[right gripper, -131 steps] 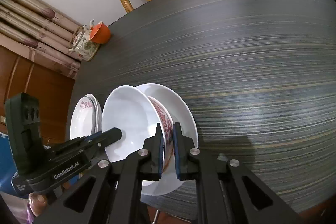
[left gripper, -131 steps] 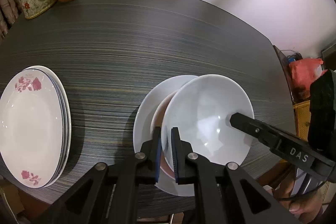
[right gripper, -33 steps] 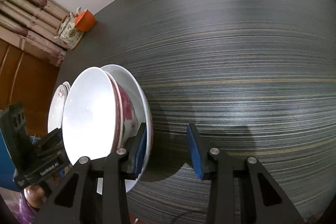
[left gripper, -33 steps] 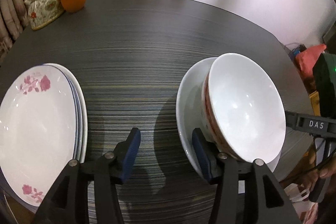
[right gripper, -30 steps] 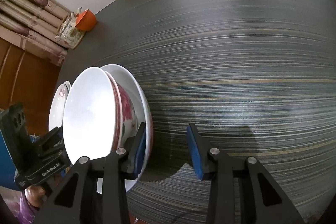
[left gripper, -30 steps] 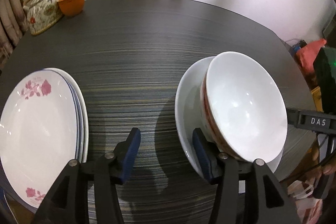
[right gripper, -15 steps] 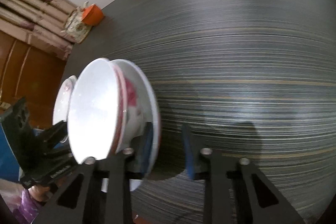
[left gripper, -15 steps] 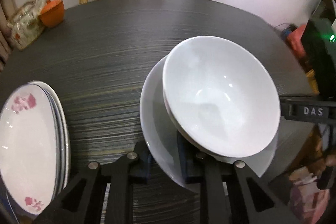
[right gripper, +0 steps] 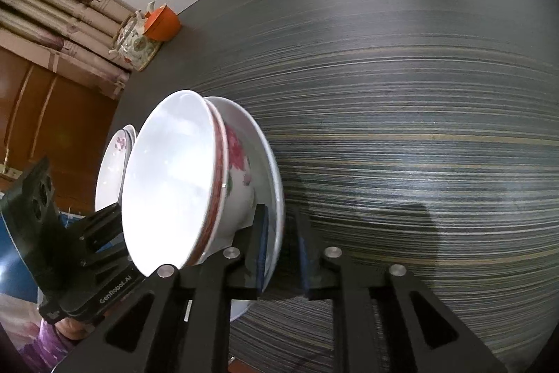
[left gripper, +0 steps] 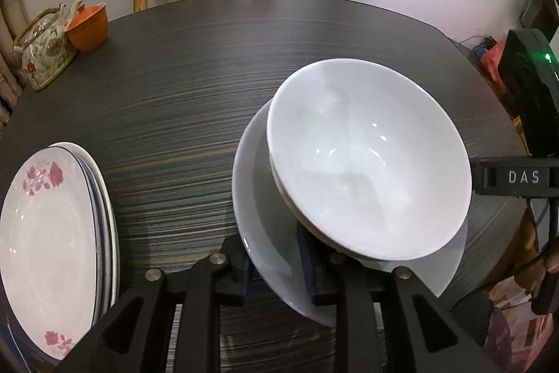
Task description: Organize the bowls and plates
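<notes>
The jaws of the left gripper [left gripper: 276, 263] are easing apart astride the near rim of the white plate [left gripper: 251, 215], and those of the right gripper [right gripper: 281, 250] are likewise parting around that plate's opposite rim; whether the pads are pressing the rim I cannot tell. The plate is sitting near the tabletop's [left gripper: 195, 65] front edge, carrying a red-flowered bowl [right gripper: 237, 170] with a plain glossy white bowl [left gripper: 367, 159] nested inside. A stack of rose-printed plates [left gripper: 49, 233] is lying well apart on the left.
</notes>
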The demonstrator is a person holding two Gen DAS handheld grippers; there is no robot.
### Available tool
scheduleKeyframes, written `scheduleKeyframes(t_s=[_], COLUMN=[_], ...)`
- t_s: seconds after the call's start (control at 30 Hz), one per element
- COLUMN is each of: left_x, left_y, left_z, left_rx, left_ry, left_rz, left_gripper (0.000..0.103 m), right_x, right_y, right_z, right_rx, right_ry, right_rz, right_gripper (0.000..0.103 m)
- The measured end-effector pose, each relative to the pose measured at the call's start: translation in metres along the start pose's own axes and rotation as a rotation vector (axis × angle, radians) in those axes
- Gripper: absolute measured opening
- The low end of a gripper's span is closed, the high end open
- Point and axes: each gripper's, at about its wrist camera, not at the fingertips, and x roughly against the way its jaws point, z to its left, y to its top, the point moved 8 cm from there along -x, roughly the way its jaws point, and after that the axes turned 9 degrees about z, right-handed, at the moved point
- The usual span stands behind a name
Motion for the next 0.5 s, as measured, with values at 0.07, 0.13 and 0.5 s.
scheduleKeyframes(t_s=[0.07, 0.13, 0.5], left_x=[0.0002, -0.0001, 0.002], left_y=[-0.0002, 0.0, -0.0056], left_z=[-0.0004, -0.0009, 0.0031], left_rx=[-0.001, -0.006, 0.022], left_ry=[0.003, 0.011, 0.072], left_rz=[0.001, 0.0, 0.008], left_gripper=[0.024, 0.025, 0.049], right_x=[-0.0004, -0.0006, -0.0013], right_y=[0.0013, 0.0012, -0.0021], right_z=[-0.0015, -0.0011, -0.006], right_rx=[-0.006, -0.005, -0.015], right_ry=[0.003, 0.004, -0.006], right_rz=[0.001, -0.001, -0.012], right_gripper=[0.019, 0.019, 0.034])
